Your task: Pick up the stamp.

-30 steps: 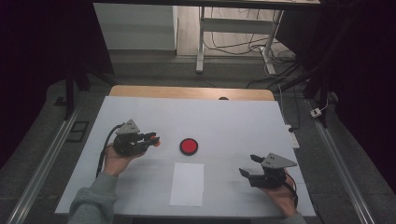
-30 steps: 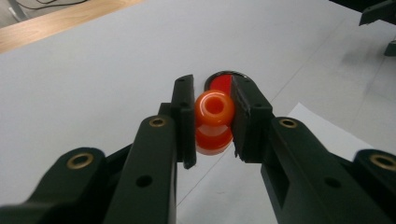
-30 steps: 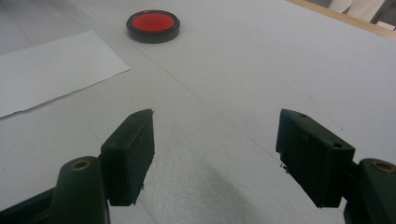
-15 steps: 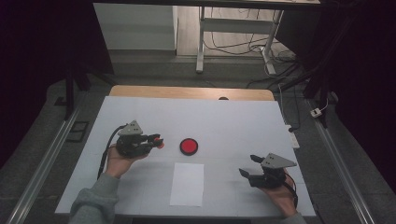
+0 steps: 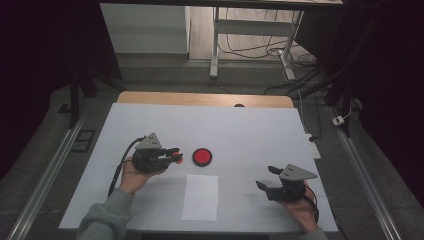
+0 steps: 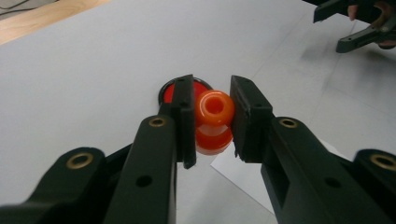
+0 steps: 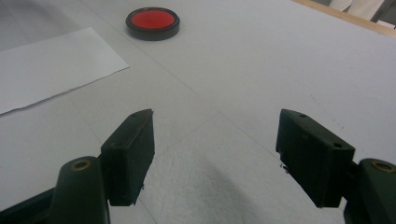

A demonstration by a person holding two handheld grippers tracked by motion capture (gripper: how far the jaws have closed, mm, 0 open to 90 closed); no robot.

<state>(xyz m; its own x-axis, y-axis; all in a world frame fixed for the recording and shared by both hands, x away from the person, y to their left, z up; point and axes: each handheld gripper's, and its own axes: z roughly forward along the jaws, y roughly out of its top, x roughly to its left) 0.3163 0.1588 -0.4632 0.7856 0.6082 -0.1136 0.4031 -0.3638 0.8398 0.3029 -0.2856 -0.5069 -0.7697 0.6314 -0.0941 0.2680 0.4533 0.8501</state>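
Left tool (image 6: 212,119) pinches an orange spool (image 6: 214,122) between its pads, hole facing the camera; in the high view, the spool (image 5: 177,158) shows at the tool's tip. Just ahead of that tool sits a shallow black dish (image 5: 202,157) with a red inside; its near part is hidden behind the jaws in the left gripper view. Right tool (image 5: 267,178) spread wide, nothing between the jaws. White paper sheet (image 5: 200,196) lies between the tools on the white desk (image 5: 250,135). Room dark; cables on floor beyond the desk.
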